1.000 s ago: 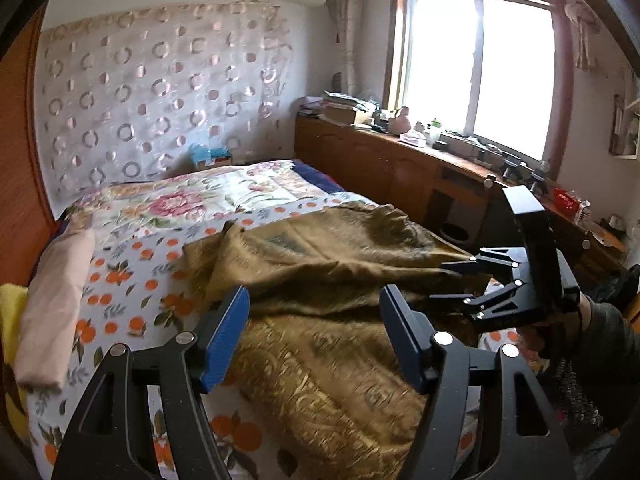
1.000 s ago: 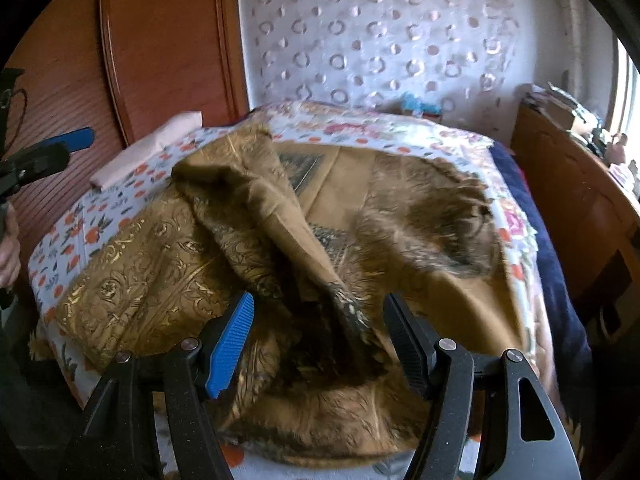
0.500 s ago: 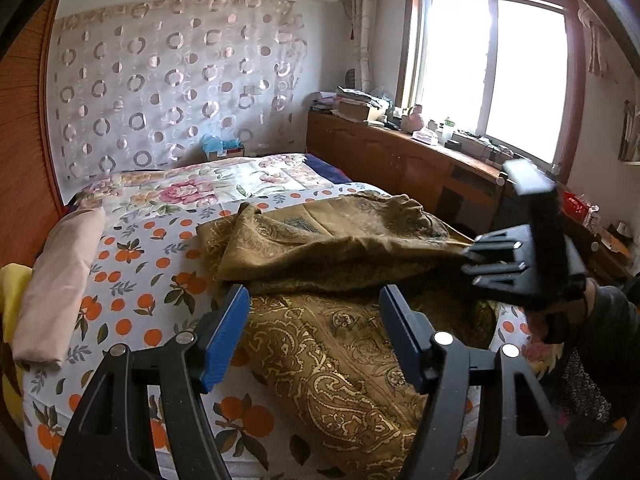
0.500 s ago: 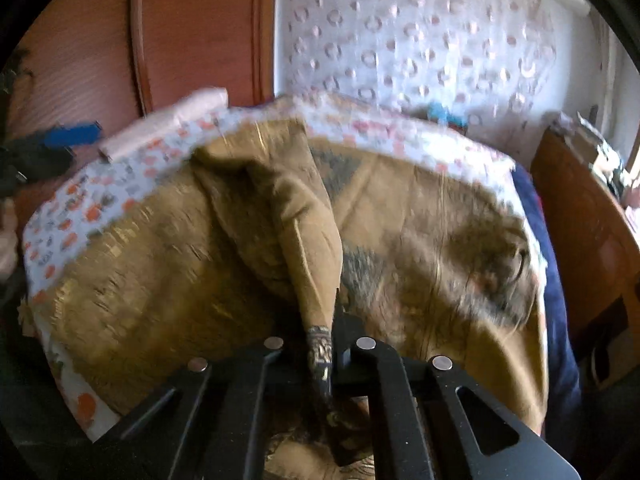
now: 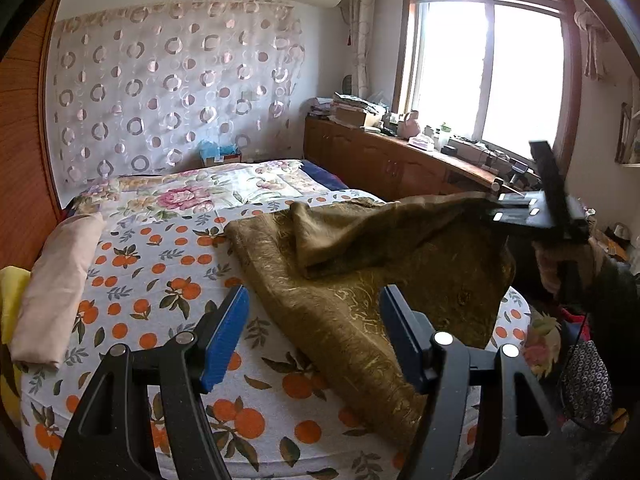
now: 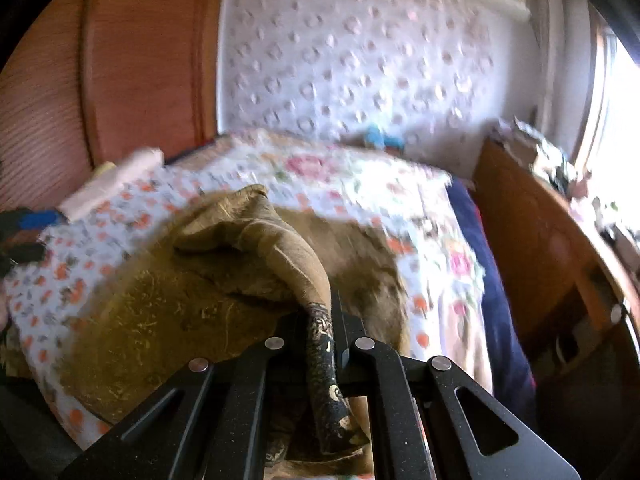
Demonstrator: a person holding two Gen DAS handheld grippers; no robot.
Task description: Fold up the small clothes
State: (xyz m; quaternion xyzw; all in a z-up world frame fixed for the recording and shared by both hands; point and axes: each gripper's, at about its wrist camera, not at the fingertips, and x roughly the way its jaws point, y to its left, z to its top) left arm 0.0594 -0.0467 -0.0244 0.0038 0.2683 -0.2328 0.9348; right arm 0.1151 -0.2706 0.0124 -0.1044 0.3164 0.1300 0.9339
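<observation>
Right wrist view shows your right gripper (image 6: 334, 320) clamped on a dark patterned edge of the brown-gold garment (image 5: 360, 280) — you look to be in the lifting-out step, its bulk heaped at the bed's (image 5: 120, 320) near right corner. Your left gripper (image 5: 314, 332) hangs spread wide, empty. Next, I'd judge, pinch a second corner and stretch the cloth flat.

So the cloth (image 5: 360, 304) is an olive-gold piece with a swirly gold pattern, sprawled in a rumpled heap over the near right part of the bed, one edge draping off the mattress side. One corner, with a darker patterned border (image 6: 324, 360), is pulled up off the pile into a taut ridge, underside showing plain brown.
</observation>
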